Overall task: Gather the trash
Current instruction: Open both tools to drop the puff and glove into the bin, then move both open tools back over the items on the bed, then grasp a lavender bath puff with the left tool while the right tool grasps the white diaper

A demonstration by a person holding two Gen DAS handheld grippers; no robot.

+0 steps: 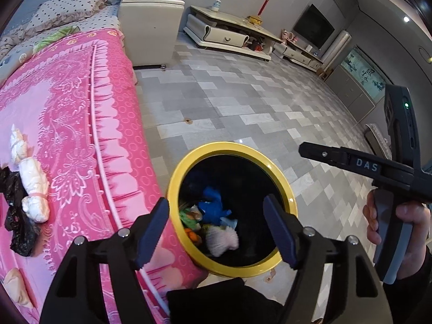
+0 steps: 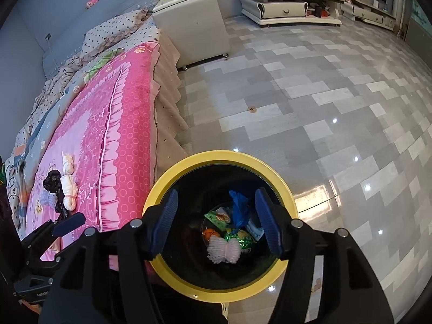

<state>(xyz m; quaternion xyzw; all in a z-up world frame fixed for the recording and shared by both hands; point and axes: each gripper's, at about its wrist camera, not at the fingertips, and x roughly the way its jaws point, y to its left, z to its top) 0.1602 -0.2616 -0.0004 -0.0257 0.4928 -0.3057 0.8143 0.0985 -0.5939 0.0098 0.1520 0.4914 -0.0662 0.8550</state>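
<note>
A black trash bin with a yellow rim [image 1: 234,145] [image 2: 216,155] stands on the floor against the bed's edge. Inside lie a pale pink fluffy piece [image 1: 222,240] [image 2: 224,249], a blue bag [image 1: 213,208] [image 2: 239,208] and green wrappers [image 2: 216,220]. My left gripper [image 1: 216,224] hangs open over the bin's mouth, nothing between its fingers. My right gripper [image 2: 216,210] is open above the bin too, and empty. On the pink bedspread lie a white tied bundle [image 1: 32,186] [image 2: 68,186] and a black plastic bag [image 1: 16,210] [image 2: 54,183].
The bed with the pink cover [image 1: 67,108] [image 2: 108,124] fills the left side. A white nightstand [image 1: 148,27] [image 2: 191,24] stands past it, and a low TV cabinet [image 1: 229,35] [image 2: 289,5] lines the far wall. Grey tiled floor [image 1: 243,102] spreads to the right.
</note>
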